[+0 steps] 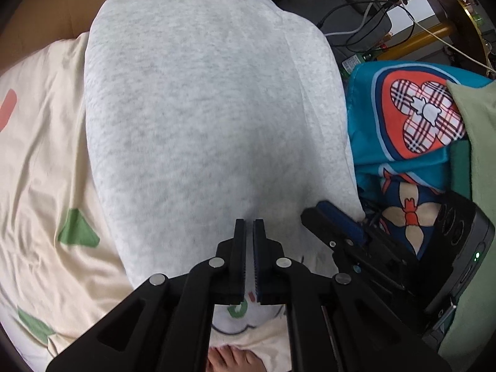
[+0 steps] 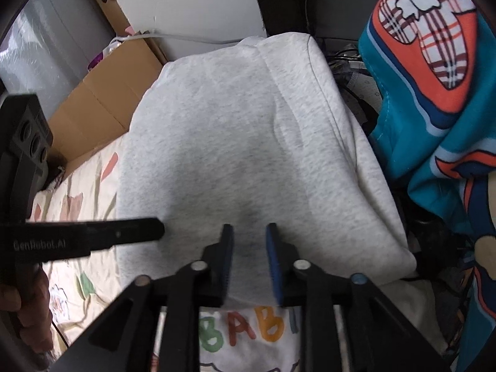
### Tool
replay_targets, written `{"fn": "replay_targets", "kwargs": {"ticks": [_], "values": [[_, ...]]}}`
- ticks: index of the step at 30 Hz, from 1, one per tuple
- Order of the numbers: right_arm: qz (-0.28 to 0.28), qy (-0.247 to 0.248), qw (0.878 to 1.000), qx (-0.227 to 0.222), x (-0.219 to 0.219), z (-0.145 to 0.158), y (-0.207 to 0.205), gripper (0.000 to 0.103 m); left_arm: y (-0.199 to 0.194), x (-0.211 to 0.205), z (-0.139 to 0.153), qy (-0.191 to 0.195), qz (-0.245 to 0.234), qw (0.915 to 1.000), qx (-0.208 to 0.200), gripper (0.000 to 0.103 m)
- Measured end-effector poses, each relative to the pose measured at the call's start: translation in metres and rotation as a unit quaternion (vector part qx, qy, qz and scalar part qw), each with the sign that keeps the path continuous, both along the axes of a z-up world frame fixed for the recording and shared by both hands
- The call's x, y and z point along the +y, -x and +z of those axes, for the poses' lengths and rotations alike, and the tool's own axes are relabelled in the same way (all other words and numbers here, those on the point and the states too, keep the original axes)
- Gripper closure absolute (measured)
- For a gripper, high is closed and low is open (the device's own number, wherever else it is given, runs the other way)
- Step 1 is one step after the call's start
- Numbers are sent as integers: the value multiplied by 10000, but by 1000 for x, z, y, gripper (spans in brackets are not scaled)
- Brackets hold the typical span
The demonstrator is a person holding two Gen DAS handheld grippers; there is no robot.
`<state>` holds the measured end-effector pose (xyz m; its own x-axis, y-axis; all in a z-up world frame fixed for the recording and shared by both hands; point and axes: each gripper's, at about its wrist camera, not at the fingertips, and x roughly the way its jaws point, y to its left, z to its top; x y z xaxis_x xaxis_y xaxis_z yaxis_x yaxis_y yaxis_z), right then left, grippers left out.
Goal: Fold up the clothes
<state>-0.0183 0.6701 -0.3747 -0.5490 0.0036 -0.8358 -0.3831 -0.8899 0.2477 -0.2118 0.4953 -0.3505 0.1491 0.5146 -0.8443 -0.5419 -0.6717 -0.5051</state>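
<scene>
Left wrist view: left claw [image 1: 249,228] closed, holding nothing; right claw [image 2: 248,232] partly open, empty. Grey sweater [image 1: 201,108] stretching lengthwise straight ahead of both, near hem under tips.

Soft, even daylight fills both wrist views, leaving the grey sweatshirt [image 1: 201,117] pale and faintly shadowed near its lower edge. Fisheye bending curves everything toward dark vignetted corners. The right view is slightly blurred; the glossy wrapping [image 2: 46,46] at upper left shows mild glare.
</scene>
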Motion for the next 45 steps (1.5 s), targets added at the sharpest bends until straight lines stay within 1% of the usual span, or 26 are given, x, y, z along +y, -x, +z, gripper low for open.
{"fn": "replay_targets", "kwargs": {"ticks": [2, 3, 4, 5, 6, 7, 8, 9, 10, 12, 13, 14, 15, 17, 21, 25, 29, 33, 36, 39, 41, 45], "values": [[-2, 37, 10000, -14, -5, 2, 0, 68, -2, -6, 5, 81, 4, 10000, 13, 85], [16, 53, 10000, -54, -7, 2, 0, 64, -3, -10, 8, 118, 23, 9999, 48, 62], [33, 69, 9999, -94, -9, 3, -1, 62, -4, -14, 12, 134, 57, 9998, 98, 37], [39, 87, 9999, -132, -12, 4, -1, 59, -4, -18, 16, 132, 98, 9998, 143, 29], [19, 109, 9998, -164, -13, 6, -1, 57, -4, -23, 20, 129, 138, 9996, 189, 22], [-2, 132, 9997, -197, -15, 7, -1, 55, -3, -27, 23, 138, 167, 9996, 192, 20], [-26, 164, 9996, -225, -16, 9, -2, 47, -2, -31, 23, 175, 185, 9996, 149, 20], [-61, 221, 9994, -243, -17, 12, -3, 38, -2, -35, 24, 233, 198, 9995, 112, 16], [-86, 276, 9992, -262, -18, 15, -4, 35, -1, -39, 26, 286, 206, 9993, 104, 11], [-76, 350, 9989, -317, -21, 23, -3, 28, -1, -44, 31, 352, 212, 9991, 126, 6], [-47, 311, 9988, -371, -23, 27, -1, 23, -1, -47, 35, 348, 206, 9991, 138, 5], [-16, 278, 9987, -427, -25, 31, 1, 9, -1, -50, 40, 347, 213, 9991, 141, 4], [11, 254, 9985, -489, -26, 35, 2, 0, 0, -53, 44, 343, 219, 9991, 138, 0], [23, 175, 9980, -610, -28, 42, 4, 0, 1, -59, 53, 351, 226, 9990, 168, 0], [41, -26, 9980, -636, -33, 62, 5, 0, 1, -72, 76, 331, 313, 9986, 276, 0], [79, 46, 9978, -653, -37, 84, 10, 0, 1, -88, 98, 366, 433, 9977, 366, 0], [112, 87, 9974, -702, -41, 107, 11, 0, -3, -103, 118, 378, 552, 9973, 319, 0], [66, 220, 9966, -790, -43, 126, 9, 0, -9, -115, 138, 431, 554, 9969, 347, 0], [74, 305, 9961, -825, -44, 141, 4, 0, -11, -123, 155, 428, 508, 9971, 366, 0], [38, 267, 9960, -846, -43, 155, -2, 0, -13, -134, 172, 478, 472, 9967, 455, 0], [1, 210, 9959, -884, -40, 166, -7, 0, -13, -143, 181, 551, 519, 9959, 505, 0], [-22, 270, 9961, -835, -37, 189, -15, 0, -15, -166, 207, 459, 724, 9952, 469, 0]]}}
